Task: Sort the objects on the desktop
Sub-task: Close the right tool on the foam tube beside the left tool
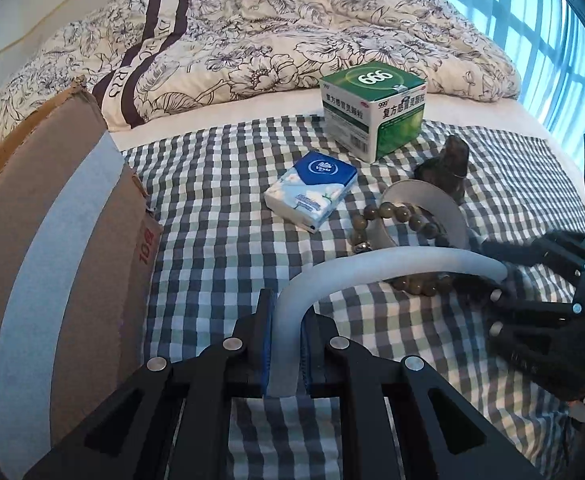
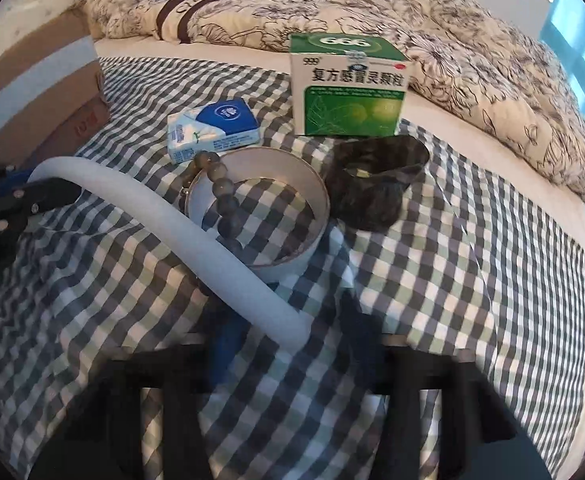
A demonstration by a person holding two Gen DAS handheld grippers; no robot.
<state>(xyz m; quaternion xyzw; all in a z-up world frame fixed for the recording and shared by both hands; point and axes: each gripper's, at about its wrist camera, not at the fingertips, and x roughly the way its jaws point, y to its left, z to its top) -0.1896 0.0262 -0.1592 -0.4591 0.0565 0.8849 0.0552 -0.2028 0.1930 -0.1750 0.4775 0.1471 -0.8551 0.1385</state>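
Seen only from the left wrist: left claw [image 1: 285, 354] clamped on one end of white foam tube [image 1: 372, 266], blue pads pressing both sides. From the right wrist – right claw [image 2: 288, 344] blurred, tube end between its fingers; closed or not, cannot tell. Tube arching over bead bracelet [image 2: 222, 196] and white ring [image 2: 292, 264] on checkered cloth [image 2: 432, 280] upon the bed. Beyond: tissue pack [image 1: 310, 190], green medicine box [image 1: 374, 112], dark stone cup [image 2: 376, 184] – cardboard box [image 1: 52, 260] at left.
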